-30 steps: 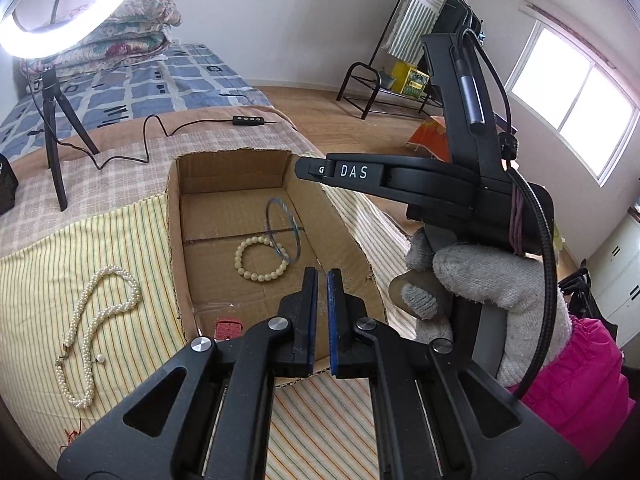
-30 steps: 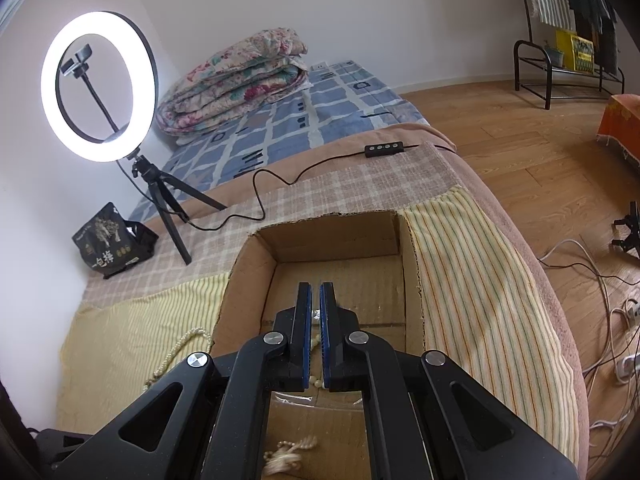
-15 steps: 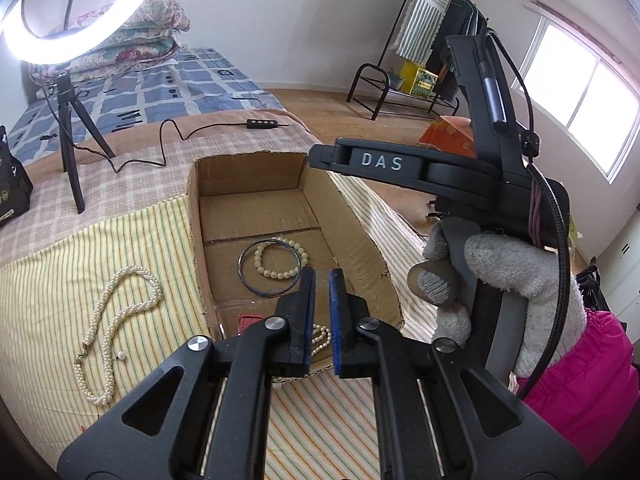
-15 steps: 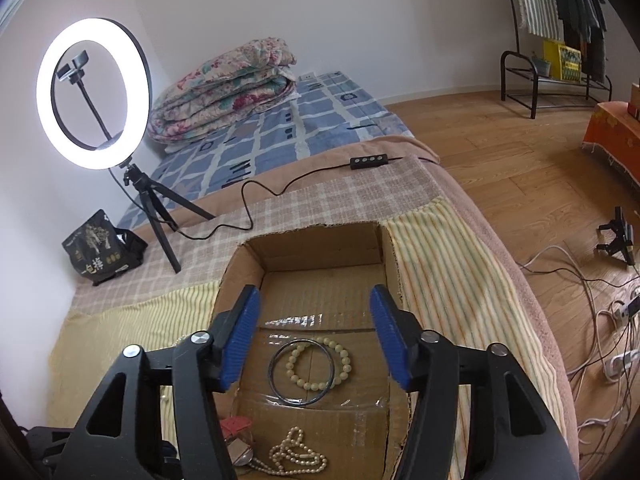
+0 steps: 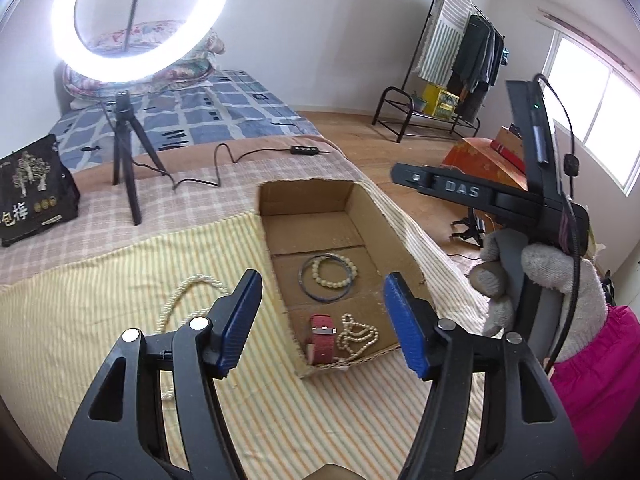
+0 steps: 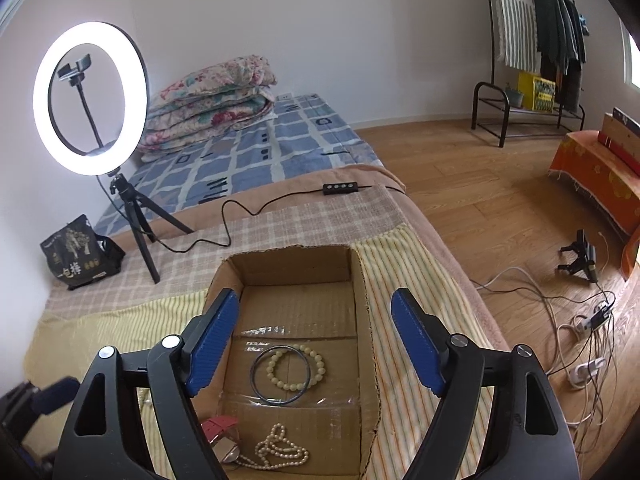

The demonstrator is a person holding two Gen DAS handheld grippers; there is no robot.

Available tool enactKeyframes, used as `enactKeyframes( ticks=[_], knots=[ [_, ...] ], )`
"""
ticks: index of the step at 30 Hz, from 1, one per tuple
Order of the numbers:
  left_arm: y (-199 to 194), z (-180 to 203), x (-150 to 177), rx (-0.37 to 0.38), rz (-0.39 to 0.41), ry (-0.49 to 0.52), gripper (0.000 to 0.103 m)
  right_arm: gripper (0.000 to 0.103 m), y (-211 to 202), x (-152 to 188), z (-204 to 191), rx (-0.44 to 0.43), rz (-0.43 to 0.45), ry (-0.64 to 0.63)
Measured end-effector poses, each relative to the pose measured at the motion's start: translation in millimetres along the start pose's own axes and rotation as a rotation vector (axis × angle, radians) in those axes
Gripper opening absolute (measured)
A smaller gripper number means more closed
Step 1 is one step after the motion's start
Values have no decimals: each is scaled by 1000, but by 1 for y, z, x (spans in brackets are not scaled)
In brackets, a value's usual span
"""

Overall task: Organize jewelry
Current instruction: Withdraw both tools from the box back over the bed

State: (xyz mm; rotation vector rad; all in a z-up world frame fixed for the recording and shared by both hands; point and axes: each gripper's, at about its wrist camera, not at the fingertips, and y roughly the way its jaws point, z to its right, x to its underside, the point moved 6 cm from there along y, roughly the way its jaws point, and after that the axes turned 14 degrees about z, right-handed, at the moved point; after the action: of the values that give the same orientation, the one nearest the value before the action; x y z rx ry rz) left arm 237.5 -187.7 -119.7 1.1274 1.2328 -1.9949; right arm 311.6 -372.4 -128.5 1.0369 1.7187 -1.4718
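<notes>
An open cardboard box [image 5: 400,236] [image 6: 362,292] lies on the striped bed cover. Inside it lie a dark bangle [image 5: 306,286] [image 6: 256,384] around a cream bead bracelet [image 5: 335,272] [image 6: 296,366], a red watch [image 5: 322,338] [image 6: 218,426] and a small pearl strand [image 5: 358,336] [image 6: 280,454]. A long pearl necklace [image 5: 180,296] lies on the cover left of the box. My left gripper [image 5: 320,316] is open and empty above the box's near end. My right gripper [image 6: 314,340] is open and empty above the box; it shows in the left wrist view [image 5: 480,192] at the right.
A ring light on a tripod [image 5: 124,160] [image 6: 132,208] stands on the bed behind the box, its cable and remote [image 5: 306,150] [image 6: 340,188] trailing right. A black bag [image 5: 32,196] [image 6: 80,256] sits at the left. The bed edge drops to the wooden floor with cables [image 6: 580,320] on the right.
The right gripper opened and let the dark bangle drop into the box around the bead bracelet. The left gripper has opened from shut. Both pulled back from the box.
</notes>
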Motion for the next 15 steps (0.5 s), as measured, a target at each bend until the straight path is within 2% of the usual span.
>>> enactKeyframes(
  ticks=[3, 9, 15],
  knots=[
    [-11, -16, -2, -14, 1, -4, 65, 78, -12, 0, -6, -24, 10, -5],
    [-34, -55, -2, -83, 2, 11, 65, 82, -36, 0, -25, -52, 92, -38],
    [-56, -96, 2, -146, -10, 1, 65, 82, -46, 16, -48, -115, 61, -86]
  ],
)
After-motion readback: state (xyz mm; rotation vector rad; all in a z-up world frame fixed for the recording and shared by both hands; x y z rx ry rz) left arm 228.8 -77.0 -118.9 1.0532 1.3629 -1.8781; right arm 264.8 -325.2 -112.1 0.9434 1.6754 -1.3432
